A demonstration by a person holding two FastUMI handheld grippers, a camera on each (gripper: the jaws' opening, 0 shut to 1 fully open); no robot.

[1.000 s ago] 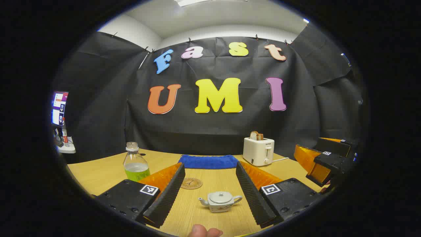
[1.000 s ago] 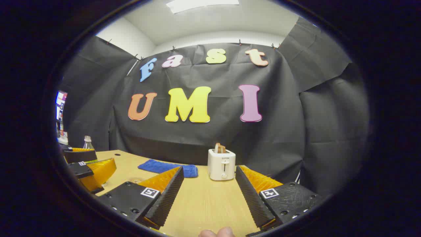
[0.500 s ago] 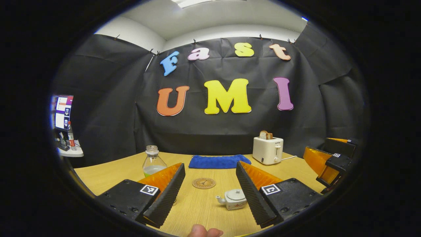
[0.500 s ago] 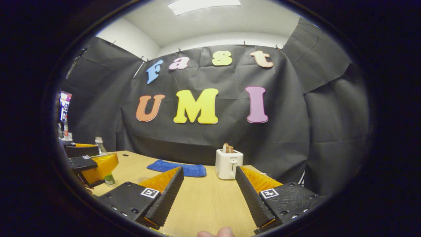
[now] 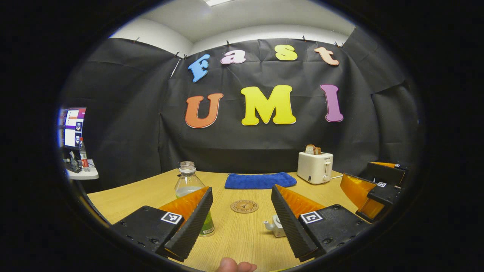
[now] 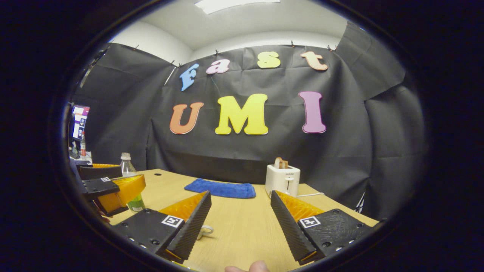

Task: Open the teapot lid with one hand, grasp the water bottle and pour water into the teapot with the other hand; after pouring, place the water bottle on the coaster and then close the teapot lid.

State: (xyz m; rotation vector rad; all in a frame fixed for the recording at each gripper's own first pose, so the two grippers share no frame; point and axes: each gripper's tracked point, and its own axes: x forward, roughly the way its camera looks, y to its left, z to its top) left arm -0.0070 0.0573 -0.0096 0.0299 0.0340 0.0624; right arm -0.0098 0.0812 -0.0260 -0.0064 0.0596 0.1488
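Black-draped booth (image 5: 121, 124), wooden table (image 5: 242, 234)

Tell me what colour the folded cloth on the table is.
The cloth is blue, clearest in the left gripper view.

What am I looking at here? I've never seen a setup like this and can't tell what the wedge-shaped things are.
Those wedges are the two fingers of a handheld gripper; a person holds one in each hand. Each picture comes from a camera riding on one gripper. In the left gripper view, the left gripper is open, holding nothing. The right gripper is open too. On the table stand a bottle, a coaster, a small teapot partly hidden behind a finger, a blue cloth and a toaster.
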